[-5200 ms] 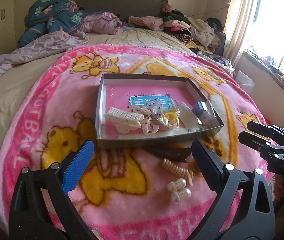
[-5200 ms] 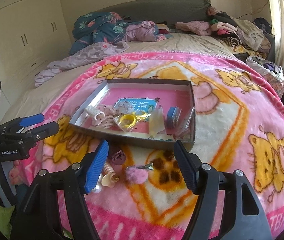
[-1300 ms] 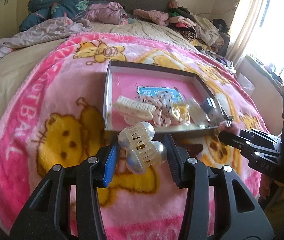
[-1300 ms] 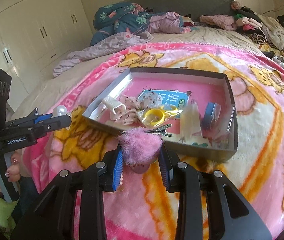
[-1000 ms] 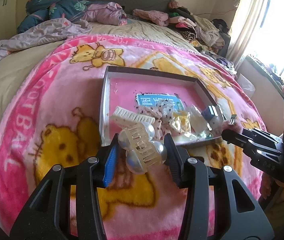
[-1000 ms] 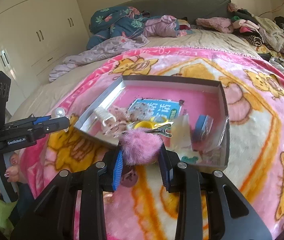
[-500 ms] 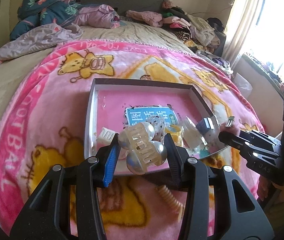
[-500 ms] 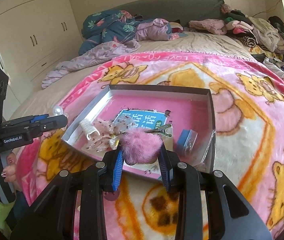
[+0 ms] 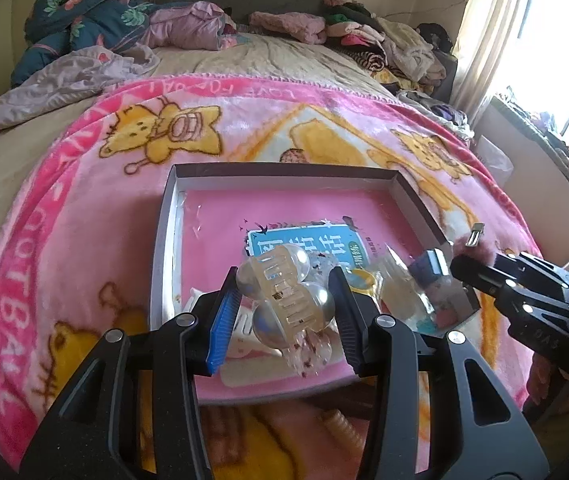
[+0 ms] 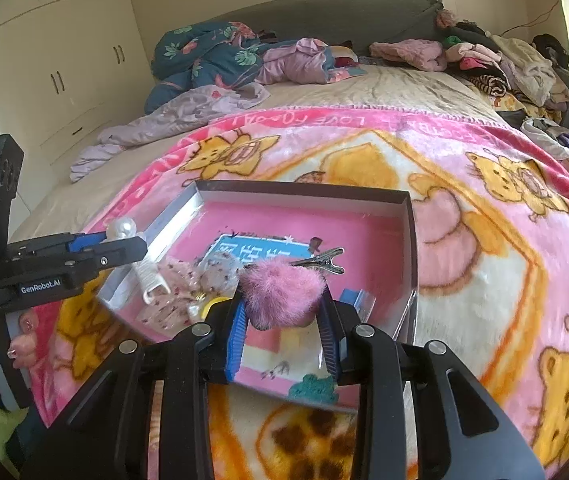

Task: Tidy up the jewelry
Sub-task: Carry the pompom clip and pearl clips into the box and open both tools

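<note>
**Fig. — Two clips held above the tray, pre-release**

Bedroom scene: bed w/ pink bear-print blanket (image 9: 84, 208), clothes heaped at the far end, wardrobe doors at left in the right wrist view. On the blanket sits a shallow grey tray (image 9: 284, 171) w/ pink floor, already carrying a blue card (image 9: 304, 246), a white comb clip (image 10: 149, 276), a speckled bow (image 10: 180, 284) and small clear packets.

Left gripper (image 9: 284, 300): narrow, clamped on a pearl claw clip (image 9: 284, 292), held above the tray's near-left part. Right gripper (image 10: 282, 308): narrow, clamped on a pink pom-pom clip (image 10: 280, 292) whose metal alligator end sticks out toward the right; it hangs over the tray's near-centre. Each gripper also shows in the other's view.

Judged step: carry done, release pending.

Risks:
- Claw clip is rounded, glossy; if let go from this height it may bounce or roll over the low tray wall onto the blanket.
- Pom-pom fur may cling to the pads, so the clip could drag out w/ the gripper on withdrawal.
- Both grippers share a small tray; simultaneous lowering may cause a knock, or shove items already inside.
- Tray rests on soft bedding: pressing down on a wall could tip it.
- A ribbed beige clip (image 9: 342, 426) lies on the blanket just below the tray's near wall, not yet collected.
</note>
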{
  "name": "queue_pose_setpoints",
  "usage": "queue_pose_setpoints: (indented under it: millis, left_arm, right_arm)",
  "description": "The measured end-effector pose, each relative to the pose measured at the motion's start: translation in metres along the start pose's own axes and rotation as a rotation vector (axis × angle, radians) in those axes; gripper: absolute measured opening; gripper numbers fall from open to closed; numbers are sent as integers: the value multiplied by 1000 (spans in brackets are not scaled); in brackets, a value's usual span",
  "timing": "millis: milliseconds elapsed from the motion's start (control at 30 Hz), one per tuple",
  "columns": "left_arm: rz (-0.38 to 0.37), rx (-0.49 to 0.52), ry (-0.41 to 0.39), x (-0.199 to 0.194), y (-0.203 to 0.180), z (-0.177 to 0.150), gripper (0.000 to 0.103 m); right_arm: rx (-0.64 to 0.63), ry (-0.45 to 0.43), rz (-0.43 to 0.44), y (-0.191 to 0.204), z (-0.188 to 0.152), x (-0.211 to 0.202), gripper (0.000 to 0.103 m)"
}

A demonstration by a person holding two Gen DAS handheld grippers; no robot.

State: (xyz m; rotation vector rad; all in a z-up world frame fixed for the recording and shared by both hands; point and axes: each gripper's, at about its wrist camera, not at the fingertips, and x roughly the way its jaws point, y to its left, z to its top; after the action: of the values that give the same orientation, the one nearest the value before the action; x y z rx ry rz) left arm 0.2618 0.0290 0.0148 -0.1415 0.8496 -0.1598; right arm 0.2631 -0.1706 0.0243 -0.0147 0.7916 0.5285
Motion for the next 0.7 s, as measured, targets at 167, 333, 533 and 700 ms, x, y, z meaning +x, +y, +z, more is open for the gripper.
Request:
queue_pose_setpoints:
  millis: [167,333,533,700]
  left_arm:
    - [17,12,15,14,2,5,36]
    - [22,6,38,31,7,9,36]
    - [29,-6,59,45,14,10,36]
    - [37,-24,78,58,23,12,36]
  right_arm:
    - [-3,10,-4,-3,6,12,30]
    - [-14,34,1,0,6,25,30]
    - [-23,77,14,3,-1,42,30]
    - [-31,111,28,10,-9,53,31]
